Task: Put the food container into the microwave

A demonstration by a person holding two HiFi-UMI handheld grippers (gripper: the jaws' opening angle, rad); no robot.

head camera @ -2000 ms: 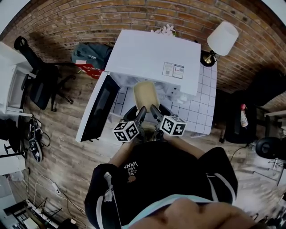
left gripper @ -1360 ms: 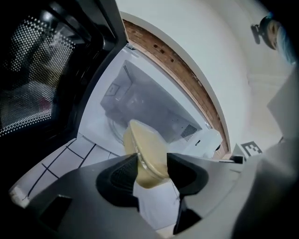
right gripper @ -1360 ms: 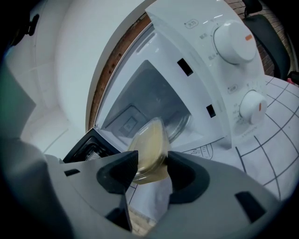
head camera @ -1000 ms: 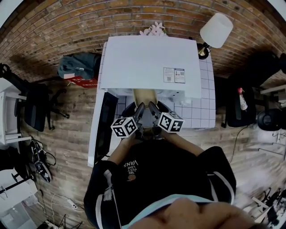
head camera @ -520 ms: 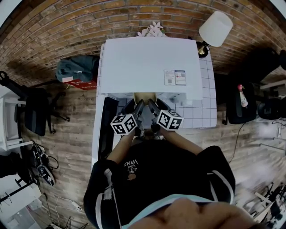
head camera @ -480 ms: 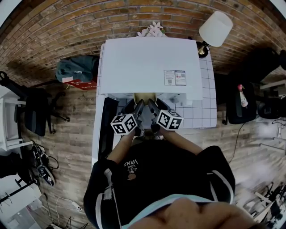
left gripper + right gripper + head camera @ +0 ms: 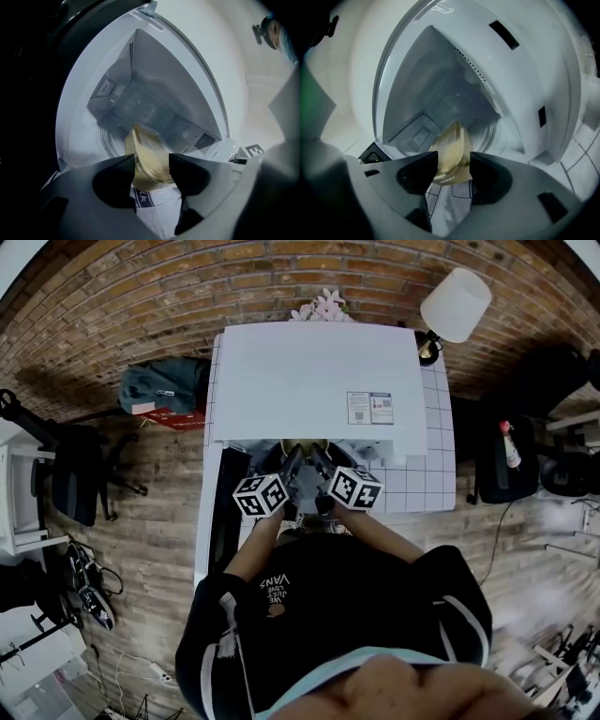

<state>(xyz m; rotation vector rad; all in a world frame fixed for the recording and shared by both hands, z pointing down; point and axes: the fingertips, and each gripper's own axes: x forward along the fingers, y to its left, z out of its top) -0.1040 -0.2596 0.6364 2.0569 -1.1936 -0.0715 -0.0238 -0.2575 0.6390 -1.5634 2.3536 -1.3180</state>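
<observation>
Left gripper point(image 7: 151, 161) and right gripper point(image 7: 453, 161) both pinch the food container point(image 7: 146, 154) (left's jaws just widened a bit), lower center. It's at the microwave point(image 7: 314, 381) mouth.

On the person's black shirt point(image 7: 272, 585) we read upside-down print, its largest word seemingly "VANS". Two labels point(image 7: 370, 409) near the front right corner of the microwave point(image 7: 309, 371) top are too small for us to read. A white sheet point(image 7: 159, 211) shows the letters "CK".

White microwave point(image 7: 314, 381); beige food container point(image 7: 147, 159)
</observation>
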